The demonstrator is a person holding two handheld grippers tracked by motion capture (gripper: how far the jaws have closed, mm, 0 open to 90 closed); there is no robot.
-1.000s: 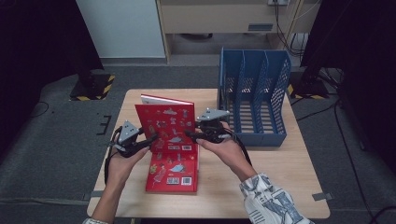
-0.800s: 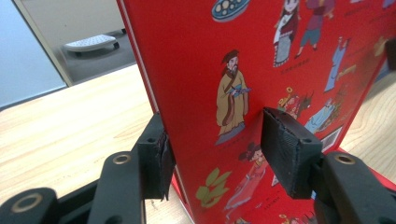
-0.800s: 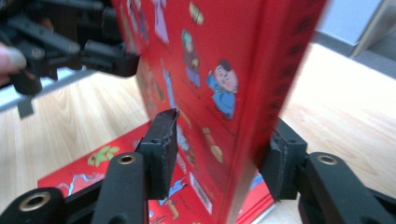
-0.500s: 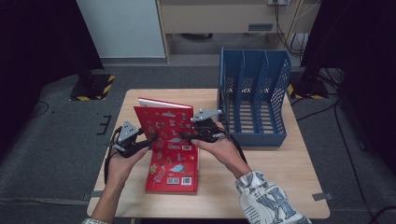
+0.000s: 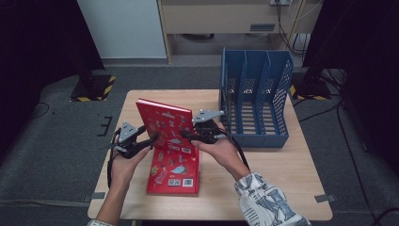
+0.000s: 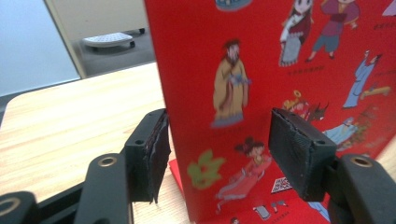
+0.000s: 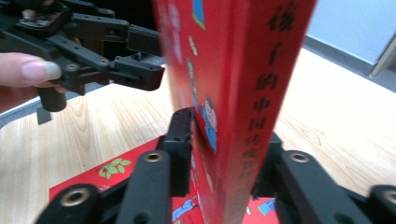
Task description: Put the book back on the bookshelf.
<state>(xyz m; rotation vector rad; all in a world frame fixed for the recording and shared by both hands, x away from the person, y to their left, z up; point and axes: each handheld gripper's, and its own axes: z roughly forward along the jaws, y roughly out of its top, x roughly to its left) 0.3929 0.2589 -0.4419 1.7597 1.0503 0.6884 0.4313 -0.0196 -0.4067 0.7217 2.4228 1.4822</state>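
Glossy red illustrated hardcover book (image 5: 165,123) — stood upright over a second flat red book (image 5: 175,170) on the wooden table (image 5: 263,169).

Right gripper (image 5: 189,136): jaws just closed onto its spine — holding it.

Left gripper (image 5: 151,140): jaws just opened, astride the cover, pads clear.

Handover looks complete; blue slotted file rack (image 5: 254,101) likely next.

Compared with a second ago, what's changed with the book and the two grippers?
The right gripper has just been closing and now clamps the upright red book by its spine. The left gripper has just been opening; its pads stand off the cover, letting go. The right hand shifted slightly toward the book. The flat book, blue rack and table stayed put.
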